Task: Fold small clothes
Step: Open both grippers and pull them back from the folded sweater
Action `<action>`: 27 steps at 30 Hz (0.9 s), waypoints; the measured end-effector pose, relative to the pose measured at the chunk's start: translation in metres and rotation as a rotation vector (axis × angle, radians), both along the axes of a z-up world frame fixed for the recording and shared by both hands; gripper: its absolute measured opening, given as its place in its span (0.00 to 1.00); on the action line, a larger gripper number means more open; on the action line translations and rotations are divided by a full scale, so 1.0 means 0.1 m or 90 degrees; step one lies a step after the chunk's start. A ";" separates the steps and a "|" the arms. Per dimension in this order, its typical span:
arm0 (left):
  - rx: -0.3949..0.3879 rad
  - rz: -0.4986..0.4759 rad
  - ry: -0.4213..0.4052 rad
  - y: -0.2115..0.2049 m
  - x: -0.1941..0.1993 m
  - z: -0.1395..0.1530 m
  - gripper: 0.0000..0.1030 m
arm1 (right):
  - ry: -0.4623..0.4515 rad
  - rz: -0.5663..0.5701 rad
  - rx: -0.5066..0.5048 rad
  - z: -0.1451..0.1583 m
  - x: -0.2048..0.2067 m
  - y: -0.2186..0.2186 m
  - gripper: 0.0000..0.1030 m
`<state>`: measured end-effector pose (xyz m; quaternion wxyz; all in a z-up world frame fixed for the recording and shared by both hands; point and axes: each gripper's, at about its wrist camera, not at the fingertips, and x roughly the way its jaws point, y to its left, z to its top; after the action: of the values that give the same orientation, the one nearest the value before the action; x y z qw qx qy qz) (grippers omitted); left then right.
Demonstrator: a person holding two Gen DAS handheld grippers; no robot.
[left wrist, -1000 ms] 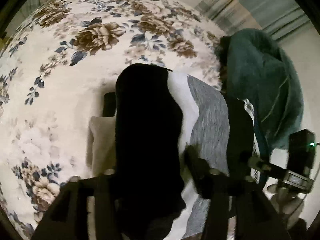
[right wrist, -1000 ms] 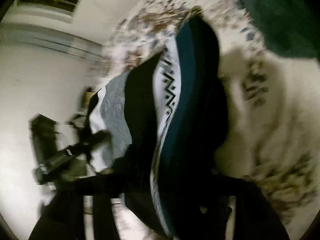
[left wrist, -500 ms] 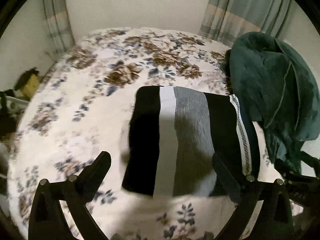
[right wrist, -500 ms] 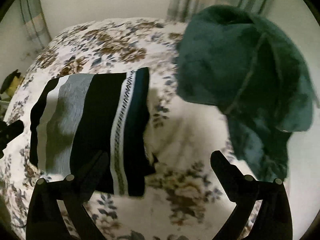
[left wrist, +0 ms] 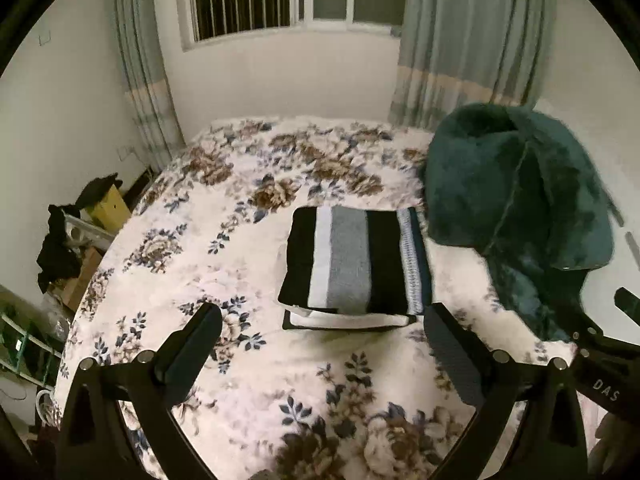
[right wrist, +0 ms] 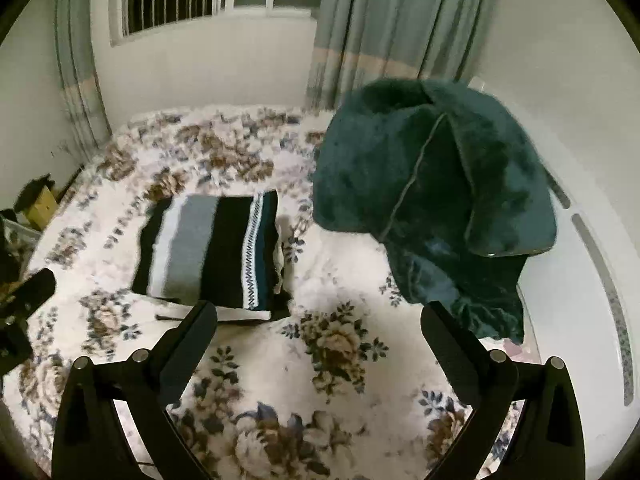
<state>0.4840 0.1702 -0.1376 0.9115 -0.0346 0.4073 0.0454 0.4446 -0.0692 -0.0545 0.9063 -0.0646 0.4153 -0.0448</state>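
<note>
A folded striped garment (left wrist: 354, 260), black, white, grey and teal, lies flat on the floral bedspread (left wrist: 224, 240), on top of a folded white and black piece (left wrist: 344, 320). It also shows in the right wrist view (right wrist: 212, 248). My left gripper (left wrist: 320, 344) is open and empty, held back above the bed just short of the stack. My right gripper (right wrist: 320, 340) is open and empty, to the right of the stack and nearer than it.
A dark green plush blanket (left wrist: 520, 216) is heaped at the bed's right side, also in the right wrist view (right wrist: 432, 200). Boxes and dark clutter (left wrist: 76, 232) stand by the bed's left edge. Wall, window and curtains lie behind.
Both grippers let go of the striped garment, which now lies folded on the stack. Both grippers opened and pulled back and up from it.
</note>
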 end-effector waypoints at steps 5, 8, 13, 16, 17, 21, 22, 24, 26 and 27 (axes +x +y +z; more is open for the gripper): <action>-0.002 0.003 -0.025 -0.08 -0.60 0.45 1.00 | -0.050 0.019 0.010 0.63 -0.78 -0.01 1.00; 0.000 0.004 -0.044 -0.10 -0.92 0.68 1.00 | -0.076 0.025 0.022 0.96 -1.20 -0.03 1.00; 0.009 0.007 -0.084 -0.10 -1.37 0.98 1.00 | -0.117 0.033 0.034 1.39 -1.77 -0.06 1.00; 0.013 0.006 -0.093 -0.12 -1.55 1.08 1.00 | -0.135 0.038 0.040 1.57 -2.02 -0.08 1.00; 0.016 0.007 -0.094 -0.13 -1.61 1.09 1.00 | -0.141 0.040 0.044 1.63 -2.10 -0.08 1.00; 0.013 0.009 -0.101 -0.17 -1.80 1.14 1.00 | -0.160 0.044 0.048 1.79 -2.35 -0.10 1.00; 0.013 0.008 -0.102 -0.18 -1.82 1.15 1.00 | -0.162 0.045 0.049 1.80 -2.38 -0.11 1.00; 0.014 0.007 -0.103 -0.20 -1.87 1.17 1.00 | -0.164 0.048 0.047 1.82 -2.43 -0.12 1.00; 0.012 0.004 -0.108 -0.22 -1.90 1.18 1.00 | -0.163 0.051 0.051 1.83 -2.45 -0.13 1.00; 0.016 0.006 -0.111 -0.22 -1.93 1.19 1.00 | -0.162 0.051 0.052 1.84 -2.47 -0.13 1.00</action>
<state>0.2908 0.1478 -0.0190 0.9437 -0.0291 0.3255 0.0514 0.1978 -0.0825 0.1297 0.9546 -0.0382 0.2955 0.0004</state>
